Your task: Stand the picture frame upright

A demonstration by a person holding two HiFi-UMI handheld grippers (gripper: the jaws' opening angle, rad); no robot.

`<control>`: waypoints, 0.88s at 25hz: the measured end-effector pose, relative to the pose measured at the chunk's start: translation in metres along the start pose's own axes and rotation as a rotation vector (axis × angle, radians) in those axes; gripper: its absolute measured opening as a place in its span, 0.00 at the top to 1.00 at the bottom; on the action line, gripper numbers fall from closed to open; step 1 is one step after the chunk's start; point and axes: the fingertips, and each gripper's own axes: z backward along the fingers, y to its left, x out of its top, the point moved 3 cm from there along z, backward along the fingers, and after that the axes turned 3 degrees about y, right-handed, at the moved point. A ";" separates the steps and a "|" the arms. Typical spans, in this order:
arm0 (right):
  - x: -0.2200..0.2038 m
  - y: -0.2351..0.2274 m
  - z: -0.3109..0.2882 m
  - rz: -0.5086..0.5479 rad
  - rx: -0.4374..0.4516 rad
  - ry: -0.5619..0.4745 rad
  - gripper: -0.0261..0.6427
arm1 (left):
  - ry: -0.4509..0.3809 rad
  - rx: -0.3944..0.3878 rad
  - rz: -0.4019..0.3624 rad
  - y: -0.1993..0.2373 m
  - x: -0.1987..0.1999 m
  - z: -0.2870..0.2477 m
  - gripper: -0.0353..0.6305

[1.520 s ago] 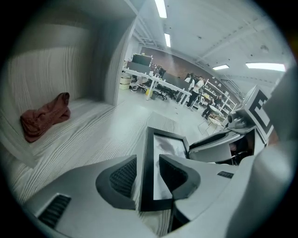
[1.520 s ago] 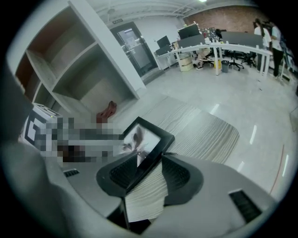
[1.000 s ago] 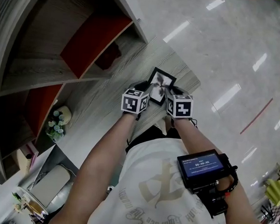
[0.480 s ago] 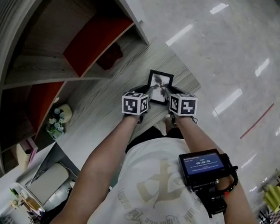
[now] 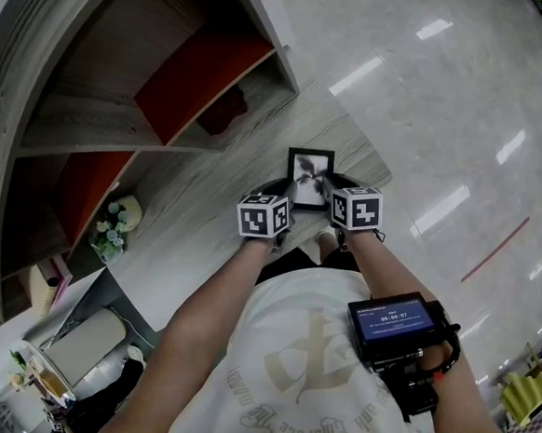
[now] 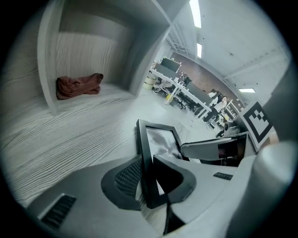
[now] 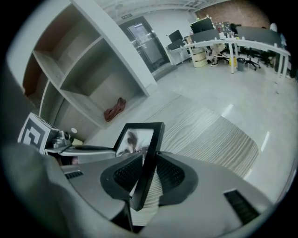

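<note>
A black picture frame with a pale print is on the wood-grain table, near its far right corner. My left gripper straddles the frame's left edge. My right gripper straddles its right edge. Both pairs of jaws are closing around the frame. Thin slivers of table still show between pads and frame in the left gripper view and the right gripper view. The frame looks tilted up off the table there.
A curved shelf unit with red back panels rises along the table's left side. A crumpled reddish cloth lies in its lowest cubby. A small pot of flowers stands at the near left. The table ends just right of the frame, above glossy floor.
The frame sat askew a second ago and now sits square between the grippers. Both grippers have shifted slightly to the right with it.
</note>
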 end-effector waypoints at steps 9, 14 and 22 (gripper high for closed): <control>0.010 0.027 0.000 0.065 0.066 -0.044 0.81 | -0.113 0.051 0.043 0.010 0.001 0.031 0.83; 0.019 0.050 0.001 0.133 0.130 -0.058 0.81 | -0.197 0.110 0.075 0.017 0.002 0.057 0.83; 0.024 0.101 -0.004 0.263 0.239 -0.058 0.81 | -0.292 0.208 0.156 0.041 -0.011 0.100 0.83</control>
